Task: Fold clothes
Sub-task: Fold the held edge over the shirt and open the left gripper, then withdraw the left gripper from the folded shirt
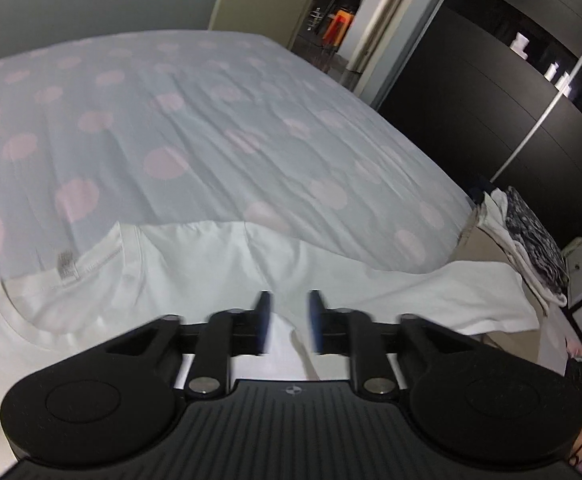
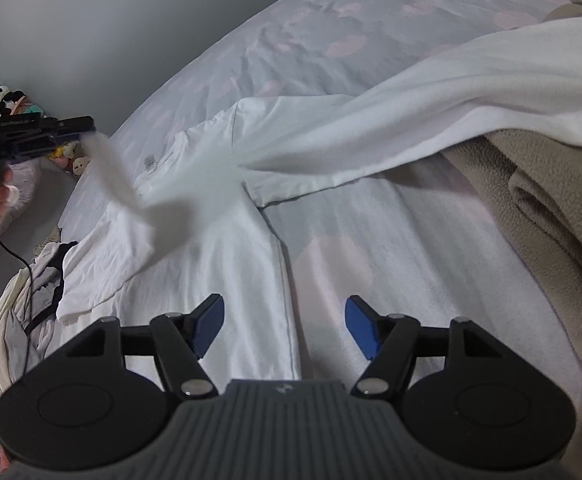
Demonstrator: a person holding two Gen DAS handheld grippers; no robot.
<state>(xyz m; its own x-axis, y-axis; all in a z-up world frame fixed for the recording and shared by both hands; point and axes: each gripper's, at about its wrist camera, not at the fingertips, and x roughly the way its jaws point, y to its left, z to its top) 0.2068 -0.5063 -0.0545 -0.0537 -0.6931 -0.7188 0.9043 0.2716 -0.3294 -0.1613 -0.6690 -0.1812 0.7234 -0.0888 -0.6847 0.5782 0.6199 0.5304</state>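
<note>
Spread wide and holding nothing, the right gripper [image 2: 285,326] hovers over the lower body of the white T-shirt [image 2: 227,264], whose side edge runs out between the fingers, on the dotted bedsheet [image 2: 391,248]. Ahead and to their left, the left gripper [image 2: 85,130] is pinched on a blurred, lifted strip of the shirt, probably its sleeve. Risk: one-sided pull could drag or bunch the body; the far sleeve on the beige blanket [image 2: 539,208] may snag.

One white T-shirt [image 2: 219,248], two tongs [image 2: 285,326] [image 1: 289,320]
</note>
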